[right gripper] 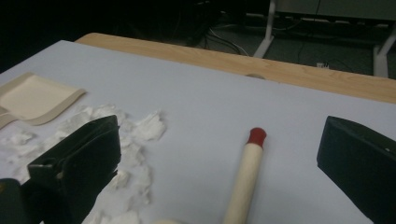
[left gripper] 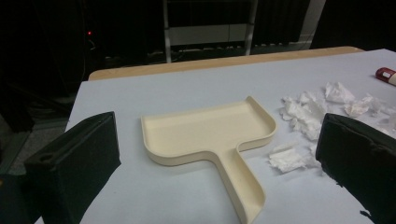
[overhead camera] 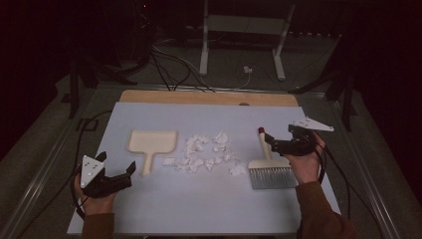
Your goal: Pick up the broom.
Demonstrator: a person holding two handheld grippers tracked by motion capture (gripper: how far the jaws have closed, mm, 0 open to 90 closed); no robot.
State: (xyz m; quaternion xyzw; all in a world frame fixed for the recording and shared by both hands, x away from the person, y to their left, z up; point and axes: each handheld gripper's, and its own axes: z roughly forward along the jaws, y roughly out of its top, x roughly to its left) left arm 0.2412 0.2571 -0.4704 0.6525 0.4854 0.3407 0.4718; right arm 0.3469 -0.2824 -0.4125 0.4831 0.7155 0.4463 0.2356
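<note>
A cream dustpan (overhead camera: 152,141) (left gripper: 210,128) lies flat on the pale blue table cover, its handle pointing toward me. My left gripper (overhead camera: 117,164) (left gripper: 218,140) is open just short of that handle, with nothing between the jaws. Right of the pan lies a scatter of white paper scraps (overhead camera: 206,153) (left gripper: 308,112) (right gripper: 135,130). A hand brush (overhead camera: 268,167) with grey bristles and a red-tipped wooden handle (right gripper: 246,177) lies further right. My right gripper (overhead camera: 271,143) (right gripper: 219,140) is open, one jaw on each side of the brush handle, apart from it.
The table cover (overhead camera: 199,199) leaves a strip of bare wood (overhead camera: 209,97) (right gripper: 303,74) at the far edge. Beyond the table are dark floor, cables (overhead camera: 169,64) and a white desk frame (overhead camera: 244,30). Open cover lies near me.
</note>
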